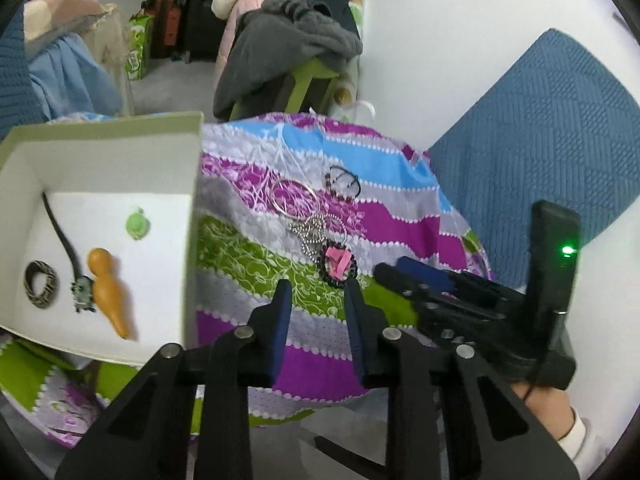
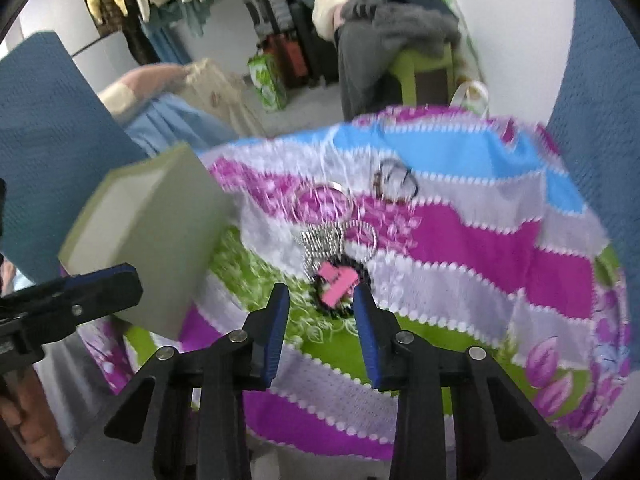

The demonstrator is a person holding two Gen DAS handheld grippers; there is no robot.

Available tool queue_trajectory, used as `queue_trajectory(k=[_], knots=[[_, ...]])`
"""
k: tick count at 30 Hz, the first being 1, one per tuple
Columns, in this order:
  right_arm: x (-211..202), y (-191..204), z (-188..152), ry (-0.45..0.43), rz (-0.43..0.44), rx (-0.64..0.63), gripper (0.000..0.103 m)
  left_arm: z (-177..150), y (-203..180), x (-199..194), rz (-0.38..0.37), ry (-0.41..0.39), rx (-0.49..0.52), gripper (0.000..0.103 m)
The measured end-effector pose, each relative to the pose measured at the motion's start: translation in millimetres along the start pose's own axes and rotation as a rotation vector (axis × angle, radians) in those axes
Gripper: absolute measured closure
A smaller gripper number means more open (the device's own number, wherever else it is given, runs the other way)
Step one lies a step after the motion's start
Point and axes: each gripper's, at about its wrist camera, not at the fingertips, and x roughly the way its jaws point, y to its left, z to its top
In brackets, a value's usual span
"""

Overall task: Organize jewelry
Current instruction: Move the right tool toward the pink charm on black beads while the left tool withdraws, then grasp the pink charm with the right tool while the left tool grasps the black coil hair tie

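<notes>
A white open box stands at the left on the striped cloth; it holds a patterned ring, a black cord pendant, an orange gourd-shaped piece and a green charm. On the cloth lie a pink and black pendant on a silver ball chain, silver bangles and a dark beaded bracelet. My left gripper is open just short of the pendant. My right gripper is open, its tips beside the pendant. The right gripper also shows in the left wrist view.
The cloth covers a small round table whose edge drops off at right. Blue quilted fabric lies beyond it. A green stool piled with grey clothes and bags stand behind. The box's outer wall is left of my right gripper.
</notes>
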Motion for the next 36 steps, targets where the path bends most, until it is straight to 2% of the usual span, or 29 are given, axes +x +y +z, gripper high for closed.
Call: queue_trajectory(k=[6,12,21,24,30,36], knots=[[33.5,-7.4,3.2,0.041,0.024,-0.008,0.072,-2.9,0.1,26.3,0.026,0.035,-0.004,0.076],[53.8,-14.3,9.5,0.064,0.013,-0.015,0.072,-3.7,-0.5,42.4,0.038,0.063,-0.001,0.077],[58.1,1.8,6.7,0.073,-0.056,-0.2,0.072,-2.3,1.6,51.5,0.04,0.064,-0.023,0.077],[57.5,6.2,4.3,0.08,-0.081,-0.24,0.078,-3.4,1.7,54.6,0.036,0.07,-0.033,0.077],[48.1,-10.6,4.6,0.069,-0.031,-0.128,0.08,-4.2,-0.5,65.3,0.029,0.086,-0.046,0.077],[21.9,-35.1,5.2,0.003,-0.015,-0.022,0.08,-4.3,-3.3,85.3,0.022,0.102,-0.056,0.077]])
